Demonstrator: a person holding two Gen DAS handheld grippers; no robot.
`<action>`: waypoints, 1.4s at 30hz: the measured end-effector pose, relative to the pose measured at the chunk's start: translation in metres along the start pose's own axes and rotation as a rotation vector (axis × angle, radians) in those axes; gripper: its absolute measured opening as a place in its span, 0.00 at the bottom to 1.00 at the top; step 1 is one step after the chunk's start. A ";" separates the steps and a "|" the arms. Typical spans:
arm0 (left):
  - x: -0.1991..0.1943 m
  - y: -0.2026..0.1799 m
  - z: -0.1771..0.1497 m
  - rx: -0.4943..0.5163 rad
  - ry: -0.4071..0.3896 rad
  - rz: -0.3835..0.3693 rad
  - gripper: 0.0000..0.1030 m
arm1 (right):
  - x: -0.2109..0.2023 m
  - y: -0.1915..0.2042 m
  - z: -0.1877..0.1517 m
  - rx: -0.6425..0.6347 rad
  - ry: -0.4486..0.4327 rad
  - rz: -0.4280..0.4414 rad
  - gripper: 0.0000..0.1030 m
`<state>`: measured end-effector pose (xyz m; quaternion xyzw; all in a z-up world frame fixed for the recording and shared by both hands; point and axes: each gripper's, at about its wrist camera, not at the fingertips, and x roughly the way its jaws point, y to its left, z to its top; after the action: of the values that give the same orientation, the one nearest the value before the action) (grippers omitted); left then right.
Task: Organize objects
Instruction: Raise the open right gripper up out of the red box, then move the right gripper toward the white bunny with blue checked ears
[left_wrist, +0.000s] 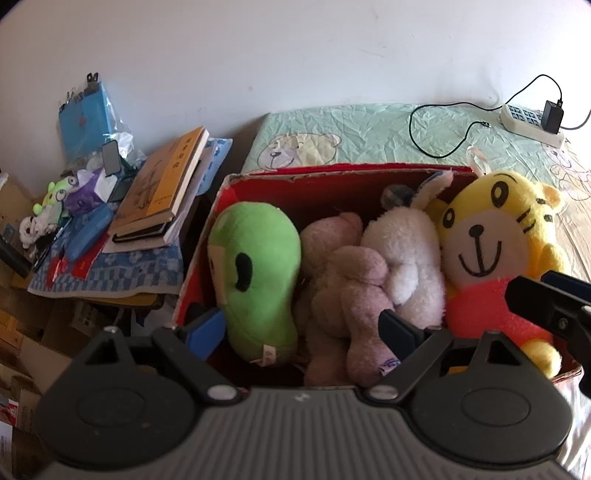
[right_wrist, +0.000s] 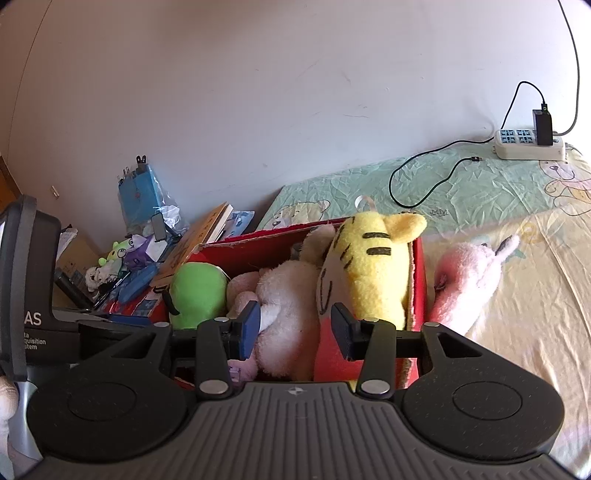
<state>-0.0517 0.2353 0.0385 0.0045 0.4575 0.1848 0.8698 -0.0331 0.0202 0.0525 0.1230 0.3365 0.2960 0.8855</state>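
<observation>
- Left wrist view: the red box (left_wrist: 332, 177) sat on the bed sheet (left_wrist: 369, 125), and everything below is placed against it.
- Left of the red box, a cluttered side table (left_wrist: 110, 273) carried stacked books (left_wrist: 159, 188), a blue pencil case (left_wrist: 90, 230) and a few small toys.
- At the red box's near left corner, the left gripper (left_wrist: 301, 326) hung over the box with its jaws wide apart, holding nothing.
- Inside the red box at its left end lay the green plush (left_wrist: 258, 280), next to it the mauve plush (left_wrist: 351, 295), then the white plush (left_wrist: 406, 258).
- At the red box's right end the yellow tiger plush (left_wrist: 495, 243) sat upright in a pink-red shirt.
- Behind the red box to the right, a power strip (left_wrist: 532, 123) with a black adapter and cable lay on the sheet.
- In the right wrist view, the right gripper (right_wrist: 295, 328) hovered at the red box's near edge, jaws apart and empty, with the white plush and the tiger's shirt showing between them.
- Just outside the red box's right wall, a pink plush (right_wrist: 469, 280) lay on the sheet.
</observation>
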 end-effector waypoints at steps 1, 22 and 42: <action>0.000 -0.001 0.000 -0.002 0.001 0.000 0.88 | 0.000 0.000 0.000 -0.001 0.000 -0.001 0.44; 0.015 0.002 0.002 0.039 0.017 -0.059 0.89 | -0.006 -0.003 -0.004 0.046 -0.022 -0.043 0.44; -0.029 -0.015 0.004 0.091 -0.119 -0.395 0.83 | -0.044 -0.054 -0.013 0.282 -0.166 -0.041 0.43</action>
<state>-0.0580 0.2128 0.0611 -0.0352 0.4053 -0.0105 0.9134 -0.0439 -0.0487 0.0435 0.2635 0.3027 0.2165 0.8900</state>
